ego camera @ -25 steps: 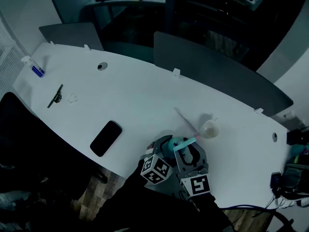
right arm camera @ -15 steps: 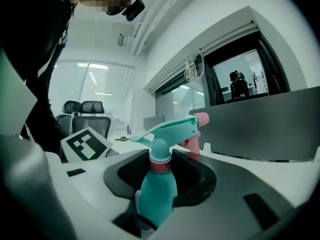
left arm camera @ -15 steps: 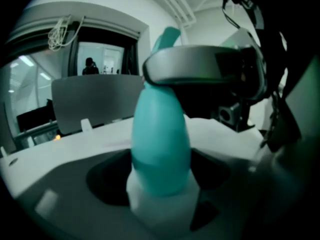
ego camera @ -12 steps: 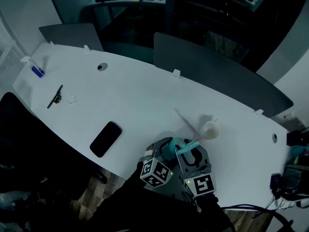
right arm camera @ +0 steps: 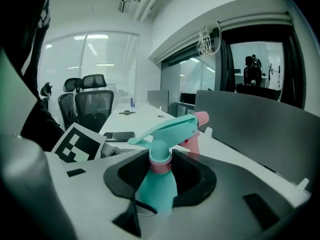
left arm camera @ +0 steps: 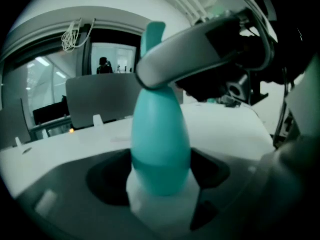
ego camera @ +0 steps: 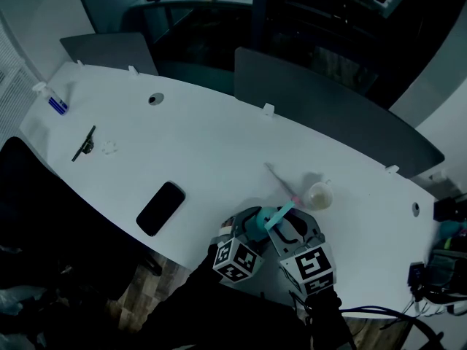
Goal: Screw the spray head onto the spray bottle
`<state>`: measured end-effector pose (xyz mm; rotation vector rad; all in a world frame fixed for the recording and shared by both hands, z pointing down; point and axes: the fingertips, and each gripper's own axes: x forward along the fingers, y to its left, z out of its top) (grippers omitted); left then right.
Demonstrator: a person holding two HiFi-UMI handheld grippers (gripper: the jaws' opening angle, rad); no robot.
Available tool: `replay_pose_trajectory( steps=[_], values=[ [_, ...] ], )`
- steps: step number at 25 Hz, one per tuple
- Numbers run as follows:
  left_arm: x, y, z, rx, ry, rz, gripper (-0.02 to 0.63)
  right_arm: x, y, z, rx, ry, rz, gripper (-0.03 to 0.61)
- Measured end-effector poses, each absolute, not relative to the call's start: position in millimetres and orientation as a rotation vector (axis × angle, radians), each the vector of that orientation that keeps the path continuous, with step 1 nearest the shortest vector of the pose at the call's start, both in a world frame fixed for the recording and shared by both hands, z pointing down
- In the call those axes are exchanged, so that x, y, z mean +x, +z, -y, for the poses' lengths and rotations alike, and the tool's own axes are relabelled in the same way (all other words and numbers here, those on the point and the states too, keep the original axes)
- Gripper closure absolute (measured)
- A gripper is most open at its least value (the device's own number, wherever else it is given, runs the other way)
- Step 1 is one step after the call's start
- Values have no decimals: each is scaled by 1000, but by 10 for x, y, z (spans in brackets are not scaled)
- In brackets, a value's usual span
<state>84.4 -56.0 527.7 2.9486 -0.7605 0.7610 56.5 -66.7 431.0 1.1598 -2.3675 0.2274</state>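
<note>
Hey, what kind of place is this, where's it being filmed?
Most likely an office meeting room: a long white table with grey divider panels along its far edge, black office chairs at one end, and glass partitions beyond.

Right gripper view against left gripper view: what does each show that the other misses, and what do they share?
Only the right gripper view: the spray head seen whole, with its pink collar and nozzle, plus a phone and office chairs. Only the left gripper view: the bottle's wide lower body up close, and one of the right gripper's fingers crossing its neck. Both: the teal spray bottle, the white table and the grey divider.
</note>
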Motion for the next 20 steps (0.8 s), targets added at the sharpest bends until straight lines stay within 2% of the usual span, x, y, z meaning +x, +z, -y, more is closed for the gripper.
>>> replay_pose_trajectory(
  steps=[5, 13, 20],
  values=[
    [840, 5278, 563, 2961, 744, 731, 242, 568, 4303, 688, 1169, 287, 2428, 430],
    [905, 5057, 578, 3026, 627, 564, 250, 584, 4258, 656, 1269, 105, 2495, 431],
    [853, 5076, 641, 2852, 659, 1094, 256, 592, 4270, 654, 1290, 180, 2464, 431]
  ],
)
